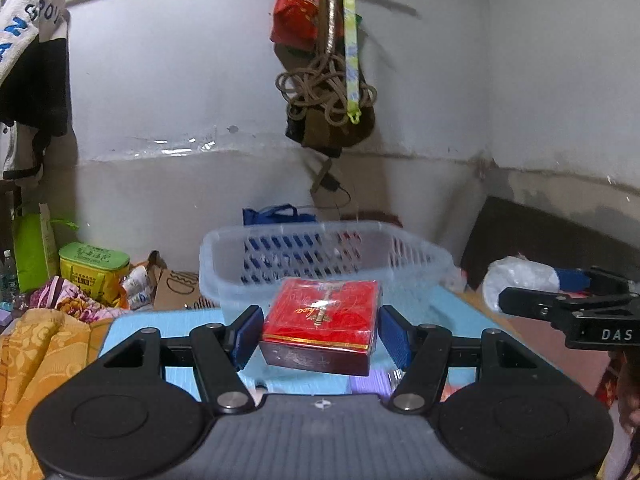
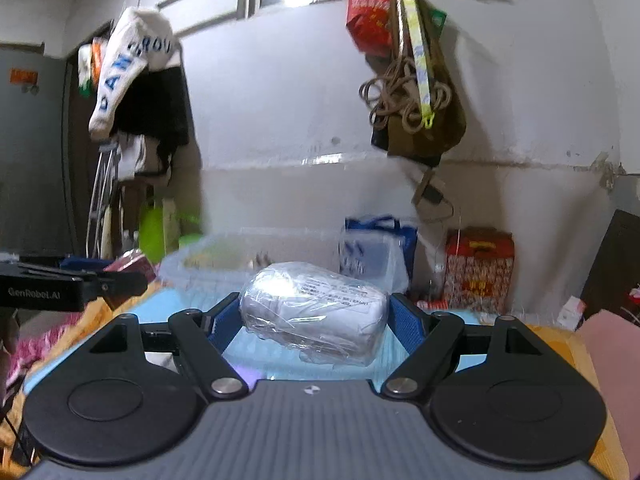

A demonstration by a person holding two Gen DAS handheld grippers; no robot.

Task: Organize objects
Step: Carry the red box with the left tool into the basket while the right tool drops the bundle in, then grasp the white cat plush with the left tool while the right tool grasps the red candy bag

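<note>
Left wrist view: the left claw has its two blue pads closed against the sides of a red box wrapped in clear film, which sits lifted off the light blue mat that covers the desk. The box is level, its gold-printed lid facing up and its dark lower band toward the camera. Just behind it stands a translucent plastic basket with slotted walls, resting on the mat; the box is in front of the basket's near rim, not inside it. A yellow-and-green tin sits off to the left among crumpled packets, and an orange patterned cloth lies at the left edge. On the wall hangs a coil of rope beside a red bag. The right claw enters from the right, carrying something pale.

In the right wrist view the right claw is closed on a white bundle in clear plastic, both blue pads pressed against its ends, held above the mat. The basket shows beyond it, blurred, so its contents cannot be made out; it seems near but not under the bundle. A red patterned carton stands by the wall at right, with a blue-and-white bag beside it.
</note>
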